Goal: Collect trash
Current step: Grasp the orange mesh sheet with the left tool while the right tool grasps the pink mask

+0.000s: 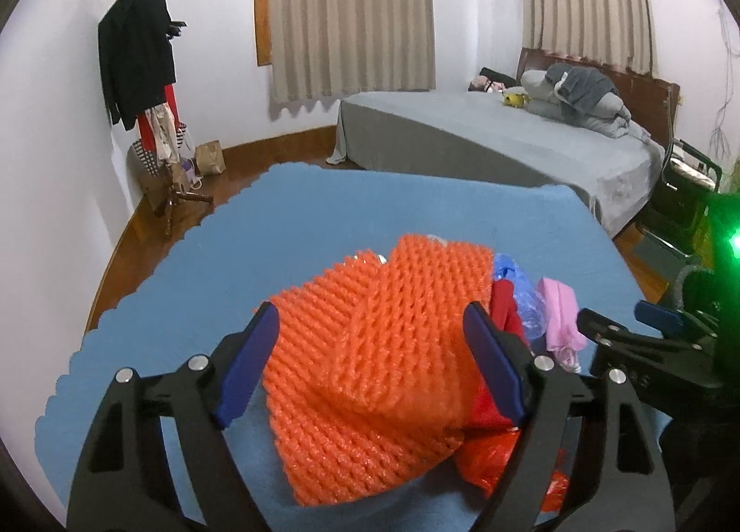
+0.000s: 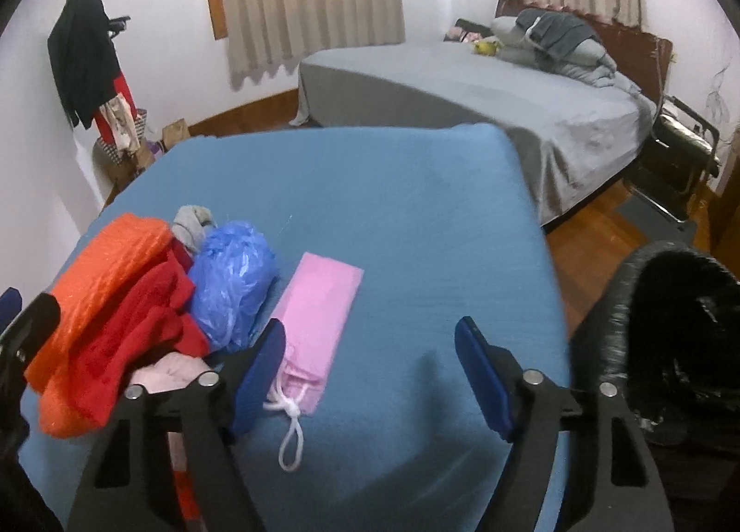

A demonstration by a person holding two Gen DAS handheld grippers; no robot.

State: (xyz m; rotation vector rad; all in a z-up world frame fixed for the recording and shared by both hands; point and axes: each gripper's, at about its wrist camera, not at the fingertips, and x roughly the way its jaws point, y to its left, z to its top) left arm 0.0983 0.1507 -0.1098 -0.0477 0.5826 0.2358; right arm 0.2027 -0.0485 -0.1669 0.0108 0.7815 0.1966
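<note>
Now on blue cloth [image 2: 393, 208]: orange foam net [image 1: 370, 347] between parted, unclenched left gripper [image 1: 374, 361] pads; right gripper [image 2: 370, 375] likewise released, pink pouch [image 2: 314, 314] beside its left pad.

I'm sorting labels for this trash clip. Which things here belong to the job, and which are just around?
Job: orange foam netting, red bag, blue plastic bag, pink pouch, black-lined bin.
Just around: bed, coat rack, curtains, folding chair.
</note>
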